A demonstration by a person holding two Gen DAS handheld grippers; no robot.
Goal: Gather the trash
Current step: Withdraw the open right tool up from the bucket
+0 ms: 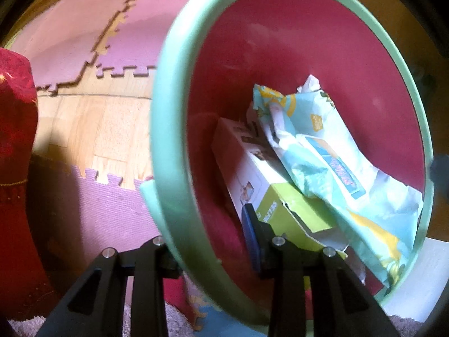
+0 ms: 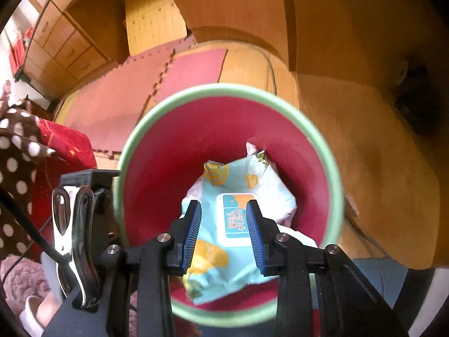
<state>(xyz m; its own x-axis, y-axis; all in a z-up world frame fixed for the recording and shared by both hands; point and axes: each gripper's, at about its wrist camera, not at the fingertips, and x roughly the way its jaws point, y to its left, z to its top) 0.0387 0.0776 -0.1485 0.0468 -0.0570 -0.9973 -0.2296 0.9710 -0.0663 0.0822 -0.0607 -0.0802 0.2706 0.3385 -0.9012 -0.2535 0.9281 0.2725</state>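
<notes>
A round bin with a mint-green rim (image 1: 168,129) and a red inside fills the left wrist view. My left gripper (image 1: 207,241) is shut on that rim, one finger outside and the blue-padded finger (image 1: 249,238) inside. In the bin lie a crumpled light-blue wet-wipes pack (image 1: 322,151) and, under it, a white and green carton (image 1: 252,168). In the right wrist view, my right gripper (image 2: 224,224) hangs open above the bin's (image 2: 224,91) mouth. Nothing is between its blue pads, and the wipes pack (image 2: 233,185) lies below them. The left tool's metal lever (image 2: 73,224) shows at the bin's left edge.
Pink and purple foam puzzle mats (image 1: 84,28) cover part of the wooden floor (image 1: 106,129). A red cloth (image 1: 14,140) stands left of the bin, with a brown polka-dot cloth (image 2: 14,154) beside it. Wooden cabinets (image 2: 64,45) line the far wall. A white slipper (image 2: 33,309) lies at the lower left.
</notes>
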